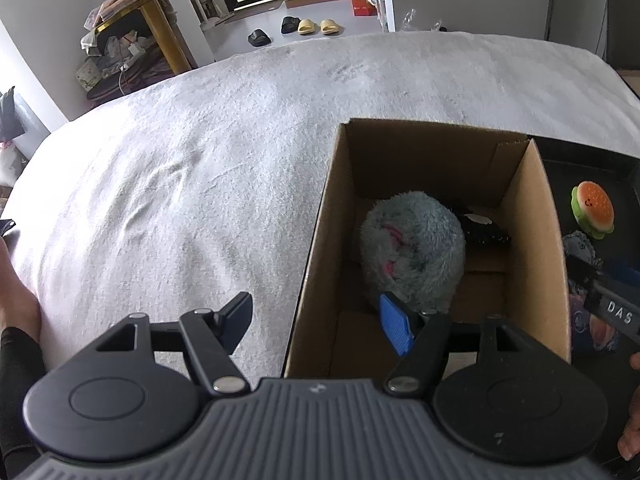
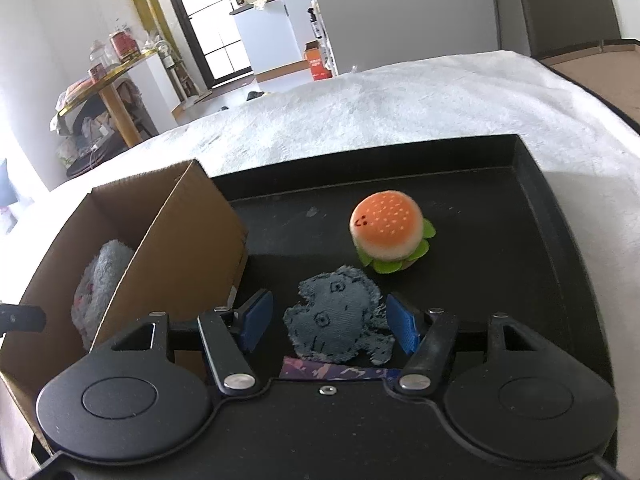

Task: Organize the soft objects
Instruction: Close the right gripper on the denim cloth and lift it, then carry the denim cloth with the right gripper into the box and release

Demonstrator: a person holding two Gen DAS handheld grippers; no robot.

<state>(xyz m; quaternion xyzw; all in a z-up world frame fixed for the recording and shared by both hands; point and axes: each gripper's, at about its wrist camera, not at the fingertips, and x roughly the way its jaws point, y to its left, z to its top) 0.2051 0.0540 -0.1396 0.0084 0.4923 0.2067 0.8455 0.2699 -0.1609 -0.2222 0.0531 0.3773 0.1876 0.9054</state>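
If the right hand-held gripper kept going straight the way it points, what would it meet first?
Most likely the denim toy on the black tray, lying between the open right hand-held gripper fingers. The burger plush sits farther on; depth is uncertain.

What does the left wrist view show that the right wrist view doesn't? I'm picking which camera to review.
Only the left wrist view: the cardboard box's inside, with a dark item behind the grey plush, and slippers on the floor.

Only the right wrist view: the whole black tray, and the denim toy between the right gripper's open jaws.

Both: box, plush, burger toy, white blanket.
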